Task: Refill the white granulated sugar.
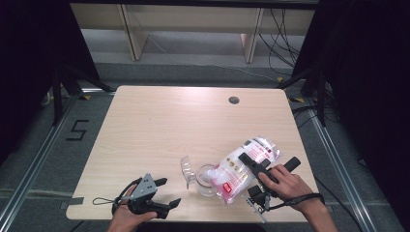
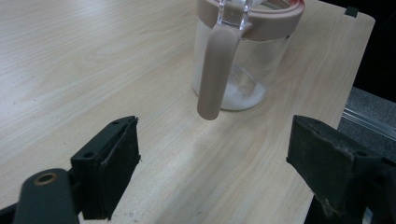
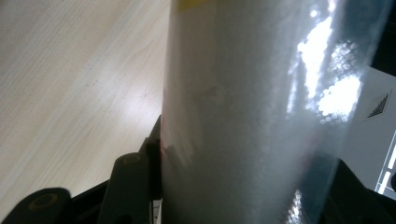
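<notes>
A clear glass jar [image 1: 207, 181] with a pink rim stands near the table's front edge, its clear lid [image 1: 185, 167] flipped open to the left. In the left gripper view the jar [image 2: 243, 70] has a little white powder at its bottom and a pink clasp [image 2: 215, 70] hanging down its side. A plastic bag of white powder [image 1: 238, 169] is tilted with its lower end over the jar's mouth. My right gripper [image 1: 269, 163] is shut on the bag [image 3: 252, 116], whose body bulges between the jaws of that gripper [image 3: 245, 154]. My left gripper [image 1: 169, 192] rests open on the table left of the jar, holding nothing [image 2: 212, 158].
The wooden table [image 1: 159, 125] has a round cable hole [image 1: 234, 100] at its back right. Dark curtains and metal floor rails flank both sides. The table's right edge [image 2: 355, 74] runs close behind the jar in the left gripper view.
</notes>
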